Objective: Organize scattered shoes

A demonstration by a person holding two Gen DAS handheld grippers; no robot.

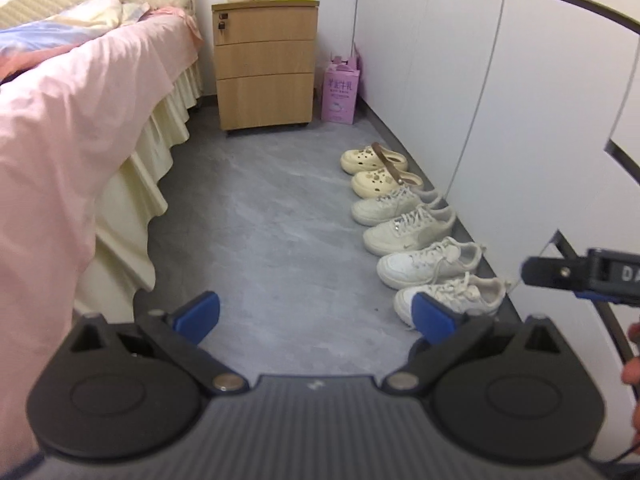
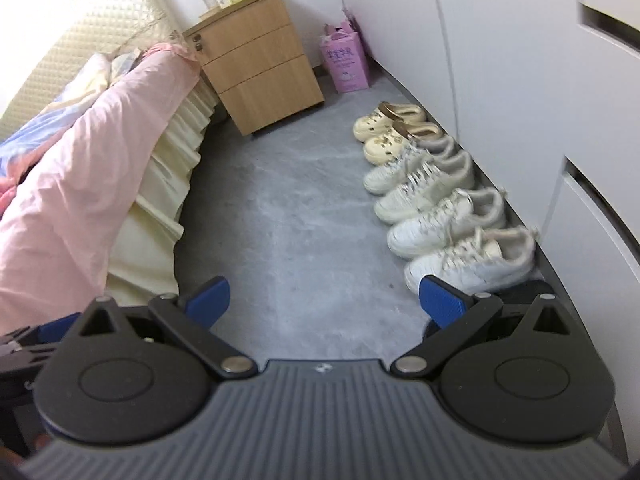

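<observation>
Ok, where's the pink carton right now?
The pink carton stands on the floor at the far end, between the wooden drawer unit and the white wardrobe, just beyond the clogs.

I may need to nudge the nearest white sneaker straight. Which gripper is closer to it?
Right. The right gripper hangs just beside the nearest white sneaker; the left gripper is farther toward the bed.
</observation>
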